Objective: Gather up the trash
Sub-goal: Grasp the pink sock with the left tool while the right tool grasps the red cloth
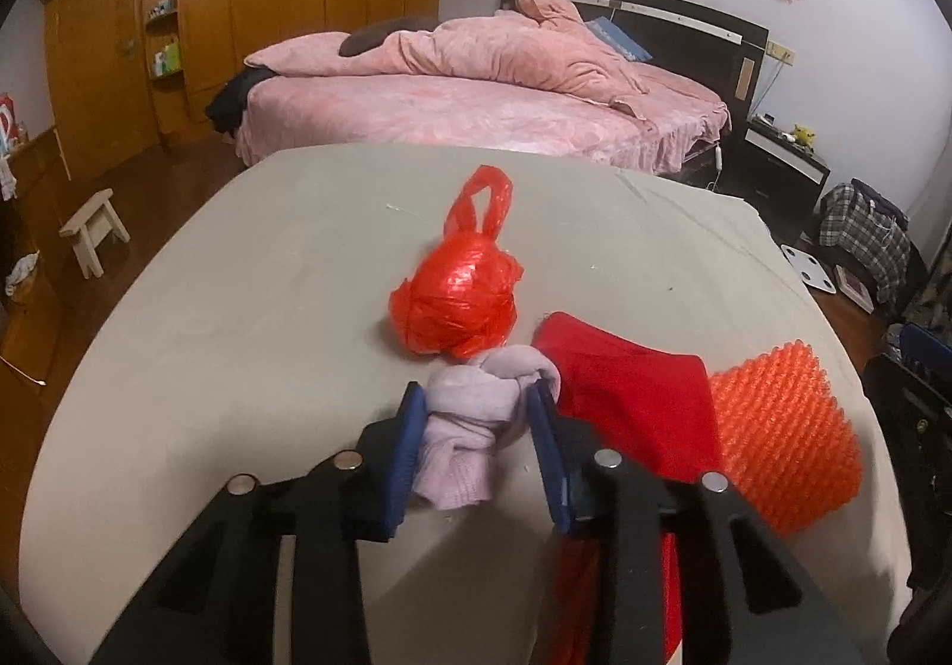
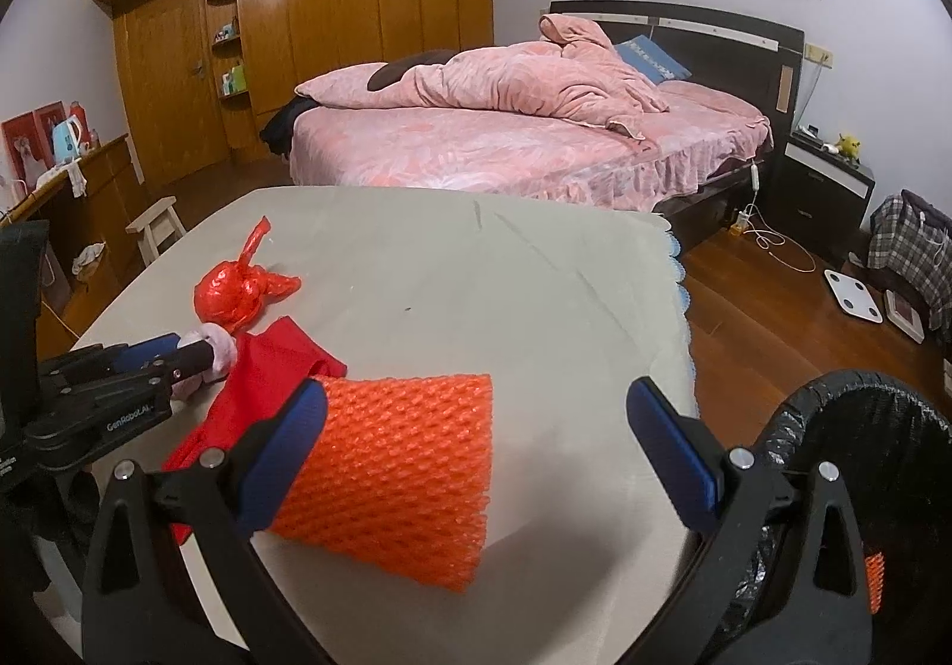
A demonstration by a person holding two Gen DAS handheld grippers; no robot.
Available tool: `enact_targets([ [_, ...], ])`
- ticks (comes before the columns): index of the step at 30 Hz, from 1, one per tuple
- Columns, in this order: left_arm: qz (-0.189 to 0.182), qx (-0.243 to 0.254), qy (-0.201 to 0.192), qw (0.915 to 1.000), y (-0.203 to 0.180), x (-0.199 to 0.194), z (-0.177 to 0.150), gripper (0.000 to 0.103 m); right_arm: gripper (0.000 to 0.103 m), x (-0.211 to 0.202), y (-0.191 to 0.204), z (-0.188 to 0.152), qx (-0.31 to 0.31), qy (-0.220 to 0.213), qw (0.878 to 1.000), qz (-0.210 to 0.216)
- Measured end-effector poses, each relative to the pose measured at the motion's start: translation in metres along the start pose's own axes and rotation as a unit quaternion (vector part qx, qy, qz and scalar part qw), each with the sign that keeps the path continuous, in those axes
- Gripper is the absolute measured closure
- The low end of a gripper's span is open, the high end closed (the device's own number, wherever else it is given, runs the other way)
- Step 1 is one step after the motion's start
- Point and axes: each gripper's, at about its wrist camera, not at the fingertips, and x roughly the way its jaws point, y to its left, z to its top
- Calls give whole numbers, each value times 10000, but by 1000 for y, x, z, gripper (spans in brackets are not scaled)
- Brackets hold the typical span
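A knotted pale pink sock (image 1: pixel 476 415) lies on the grey-covered table (image 1: pixel 268 278). My left gripper (image 1: pixel 476 409) has its jaws closed against both sides of the sock; it also shows in the right wrist view (image 2: pixel 208 350). Beyond it sits a balled orange-red plastic bag (image 1: pixel 455 302) (image 2: pixel 232 293). A red cloth (image 1: pixel 636 397) (image 2: pixel 268 373) lies to the right, then an orange foam net (image 1: pixel 779 427) (image 2: pixel 398 474). My right gripper (image 2: pixel 476 439) is open and empty above the foam net.
A black mesh bin with a liner (image 2: pixel 863 486) stands at the table's right edge, an orange piece inside. A pink bed (image 2: pixel 523 129) is beyond the table. A white stool (image 1: pixel 95 231), a scale (image 2: pixel 854 296) and clothes lie on the wooden floor.
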Motion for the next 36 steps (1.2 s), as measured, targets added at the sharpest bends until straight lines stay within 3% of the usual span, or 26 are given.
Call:
enact_targets([
  [4,-21,-70,-125,9999,2,-6,0,81,5,2,5,-1,-16,33,10000,50],
  [12,19,-136,-355,9993,10,-35,-1,82,5,0,19,4,-92,-10,9997,242],
  [23,471,-313,-440,9974,37,-53,-5,82,6,14,60,7,-183,73,9982,566],
  [34,572,-315,-462,9968,50,-59,-9,82,39,41,97,0,-358,531,9943,852],
  [36,585,-354,-452,9966,52,-59,-11,82,53,46,102,-3,-400,660,9929,910],
])
